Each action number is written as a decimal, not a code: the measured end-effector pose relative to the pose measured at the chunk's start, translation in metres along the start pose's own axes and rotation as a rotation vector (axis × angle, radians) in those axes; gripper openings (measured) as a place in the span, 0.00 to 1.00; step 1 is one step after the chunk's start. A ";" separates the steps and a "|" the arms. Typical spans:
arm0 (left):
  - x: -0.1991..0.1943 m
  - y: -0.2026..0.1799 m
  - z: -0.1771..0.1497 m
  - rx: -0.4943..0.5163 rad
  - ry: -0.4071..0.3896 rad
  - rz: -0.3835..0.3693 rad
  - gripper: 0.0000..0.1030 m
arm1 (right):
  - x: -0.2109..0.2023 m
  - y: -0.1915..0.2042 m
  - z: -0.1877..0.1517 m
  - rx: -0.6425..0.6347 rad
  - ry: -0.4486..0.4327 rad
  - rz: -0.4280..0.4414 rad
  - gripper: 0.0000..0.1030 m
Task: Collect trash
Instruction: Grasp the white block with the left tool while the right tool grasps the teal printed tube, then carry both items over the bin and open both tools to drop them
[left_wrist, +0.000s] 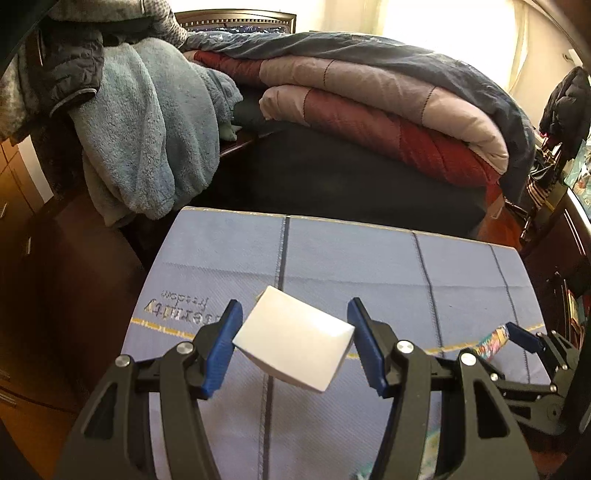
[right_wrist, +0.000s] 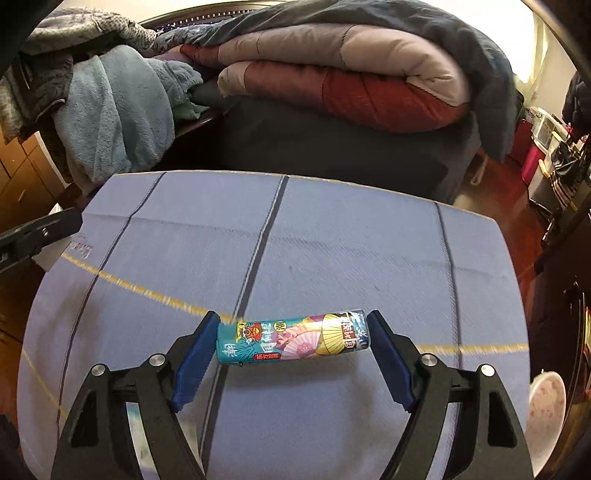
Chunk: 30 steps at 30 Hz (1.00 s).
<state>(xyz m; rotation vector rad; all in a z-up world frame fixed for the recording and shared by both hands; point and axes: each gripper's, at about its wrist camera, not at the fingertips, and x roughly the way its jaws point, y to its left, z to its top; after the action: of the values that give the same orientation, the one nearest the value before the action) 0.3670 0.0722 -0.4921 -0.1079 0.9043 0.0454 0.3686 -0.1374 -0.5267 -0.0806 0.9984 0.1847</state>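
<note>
One colourful can (right_wrist: 291, 341) lies on its side across the right gripper (right_wrist: 291, 354), its long axis running from 9 o'clock to 3 o'clock with the 3 o'clock end tipped slightly up, and the blue pads (right_wrist: 194, 360) are clamped against its two ends above the blue cloth (right_wrist: 332, 240). One white box (left_wrist: 293, 338) sits skewed between the spread fingers of the left gripper (left_wrist: 293, 345), long axis from 10 o'clock to 4 o'clock; one corner meets the pad at 3 o'clock, but whether it is gripped cannot be told. At 12 o'clock lie one folded quilt (right_wrist: 351, 74) and, nearer 10 o'clock, one teal fleece (right_wrist: 114, 110).
</note>
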 end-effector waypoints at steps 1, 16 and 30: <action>-0.005 -0.003 -0.001 -0.001 -0.001 0.001 0.58 | -0.006 -0.002 -0.003 -0.003 -0.002 -0.003 0.78; -0.060 -0.059 -0.028 0.009 -0.003 -0.009 0.58 | -0.074 -0.041 -0.046 0.024 -0.024 -0.014 0.78; -0.082 -0.165 -0.041 0.107 0.008 -0.118 0.58 | -0.125 -0.109 -0.085 0.081 -0.043 -0.077 0.78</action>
<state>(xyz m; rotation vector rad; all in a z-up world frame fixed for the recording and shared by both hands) 0.2982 -0.0961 -0.4410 -0.0617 0.9048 -0.1125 0.2531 -0.2720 -0.4695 -0.0414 0.9572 0.0750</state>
